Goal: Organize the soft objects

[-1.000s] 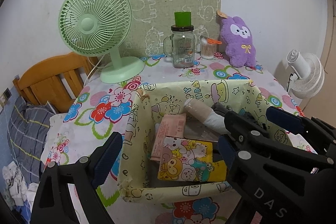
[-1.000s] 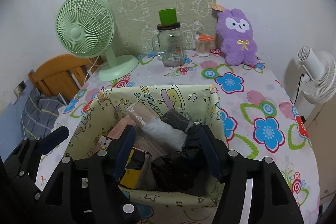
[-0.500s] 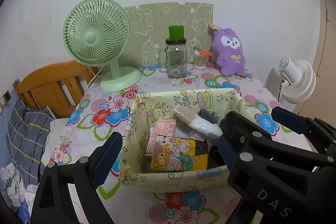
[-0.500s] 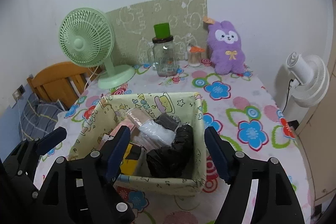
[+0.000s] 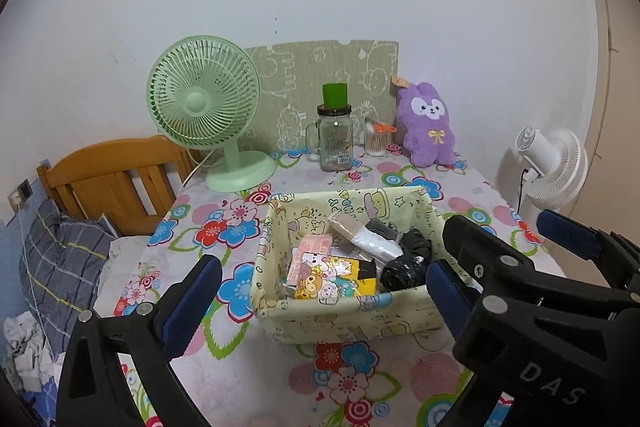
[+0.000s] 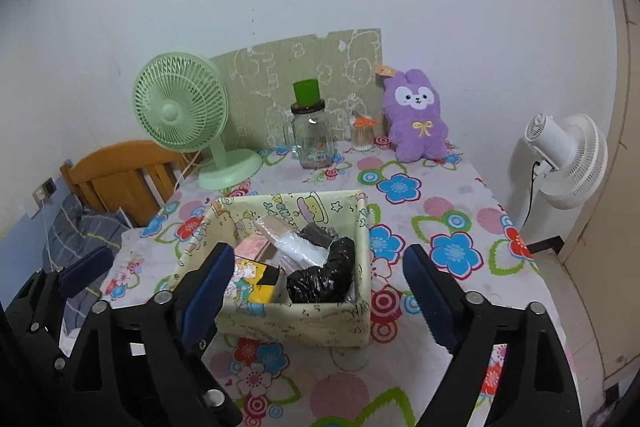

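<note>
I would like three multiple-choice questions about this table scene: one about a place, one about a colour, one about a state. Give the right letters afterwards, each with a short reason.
1. Where does the purple plush rabbit sit?
A. inside the fabric basket
B. at the back of the table by the wall
C. on the wooden chair

2. What colour is the cup on top of the clear glass jar?
A. green
B. red
C. white

3. What is between the fingers of the right gripper?
A. the black bundle, pinched
B. a yellow cartoon packet, pinched
C. nothing is gripped

Answers:
1 B: the rabbit leans against the wall behind the yellow patterned fabric basket.
2 A: the green cup sits upside down on the jar's lid.
3 C: the jaws are opening, and the black crinkled bundle lies in the basket, clear of the pads.
</note>
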